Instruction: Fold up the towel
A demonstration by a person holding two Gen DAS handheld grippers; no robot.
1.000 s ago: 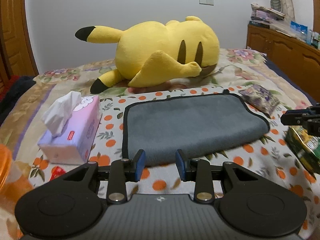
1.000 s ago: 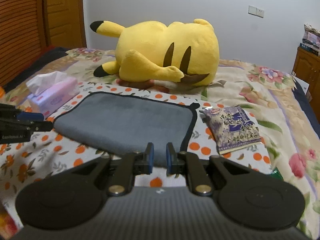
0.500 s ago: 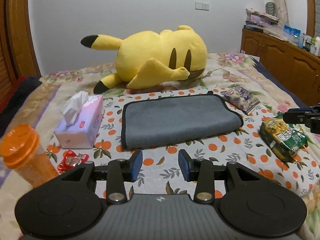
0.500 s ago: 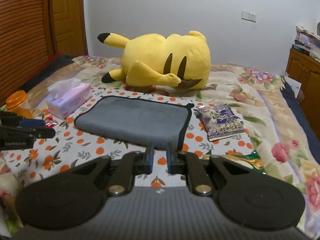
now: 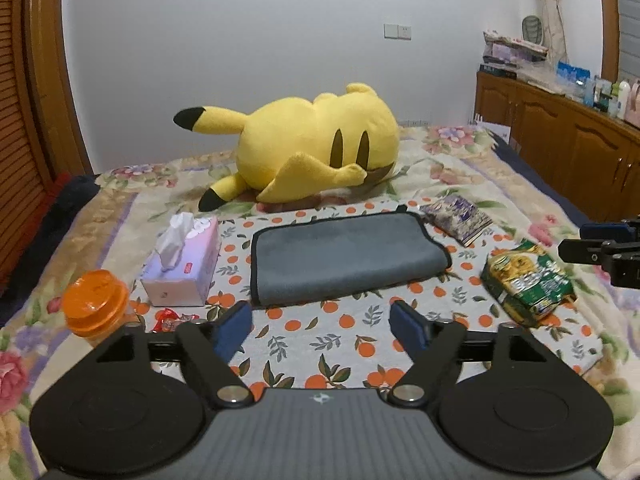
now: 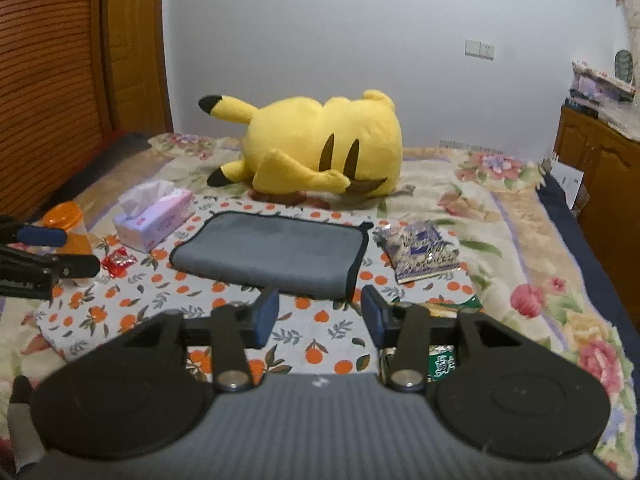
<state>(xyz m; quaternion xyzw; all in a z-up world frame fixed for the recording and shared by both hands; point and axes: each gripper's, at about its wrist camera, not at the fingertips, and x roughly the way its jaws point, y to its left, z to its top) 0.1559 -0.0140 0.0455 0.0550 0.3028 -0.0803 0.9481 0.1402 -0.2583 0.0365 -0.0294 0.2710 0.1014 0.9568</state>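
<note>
A grey towel (image 5: 344, 260) with black trim lies folded flat on an orange-print cloth (image 5: 320, 344) on the bed. It also shows in the right wrist view (image 6: 272, 252). My left gripper (image 5: 322, 328) is open and empty, pulled back from the towel's near edge. My right gripper (image 6: 320, 314) is open and empty, just short of the towel's near right corner. The right gripper shows at the right edge of the left wrist view (image 5: 600, 248), and the left gripper at the left edge of the right wrist view (image 6: 44, 252).
A yellow plush toy (image 5: 312, 148) lies behind the towel. A tissue box (image 5: 184, 264) and an orange-lidded jar (image 5: 96, 304) stand left of it. A purple packet (image 5: 456, 218) and a green packet (image 5: 528, 280) lie to the right. Wooden cabinets (image 5: 568, 144) line the right wall.
Both grippers have drawn back from the towel and risen, so it looks smaller. Both sets of jaws have opened wider; the right ones were nearly shut before.
</note>
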